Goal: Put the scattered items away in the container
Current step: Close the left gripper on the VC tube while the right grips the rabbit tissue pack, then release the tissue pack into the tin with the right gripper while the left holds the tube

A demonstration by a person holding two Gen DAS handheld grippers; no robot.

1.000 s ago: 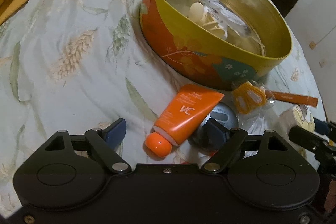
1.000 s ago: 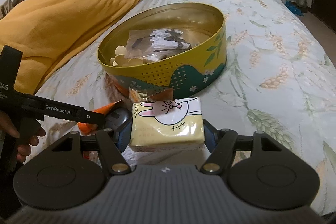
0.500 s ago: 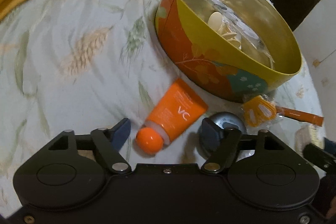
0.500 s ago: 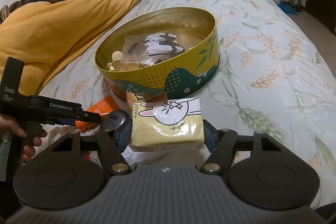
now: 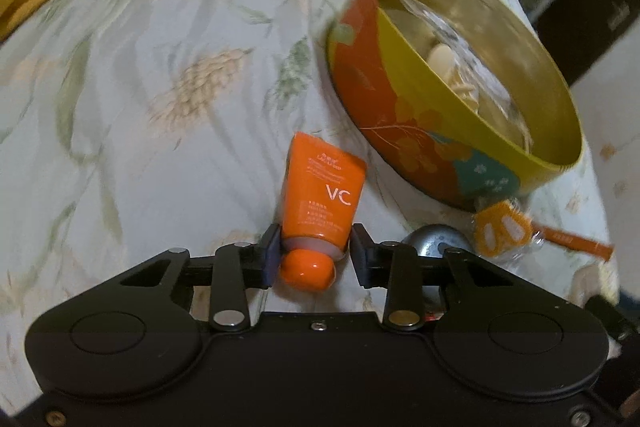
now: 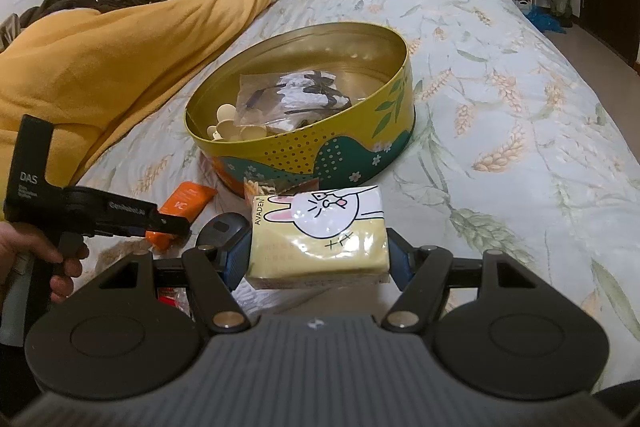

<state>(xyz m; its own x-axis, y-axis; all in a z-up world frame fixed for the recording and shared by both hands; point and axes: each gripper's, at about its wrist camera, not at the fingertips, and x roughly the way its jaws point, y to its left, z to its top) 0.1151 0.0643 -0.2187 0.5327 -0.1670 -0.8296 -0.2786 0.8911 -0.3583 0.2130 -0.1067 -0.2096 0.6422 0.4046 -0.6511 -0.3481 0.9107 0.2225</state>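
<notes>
My left gripper (image 5: 314,251) is shut on the orange VC tube (image 5: 322,199) near its cap, on the bed beside the round tin (image 5: 400,131). My right gripper (image 6: 318,251) is shut on a yellow tissue pack with a rabbit drawing (image 6: 320,227), held just in front of the tin (image 6: 332,159). The tin holds a clear bag and pale round pieces. The left gripper (image 6: 168,225) and the tube (image 6: 186,203) also show in the right wrist view.
A grey round object (image 5: 432,239), an orange wrapped sweet (image 5: 500,227) and an orange sachet (image 5: 576,241) lie by the tin. A yellow blanket (image 6: 100,55) with a dark jacket lies at the left. The floral bedspread (image 6: 520,107) stretches to the right.
My left gripper has moved in around the orange tube and closed on it. My right gripper has kept hold of the tissue pack and risen slightly.
</notes>
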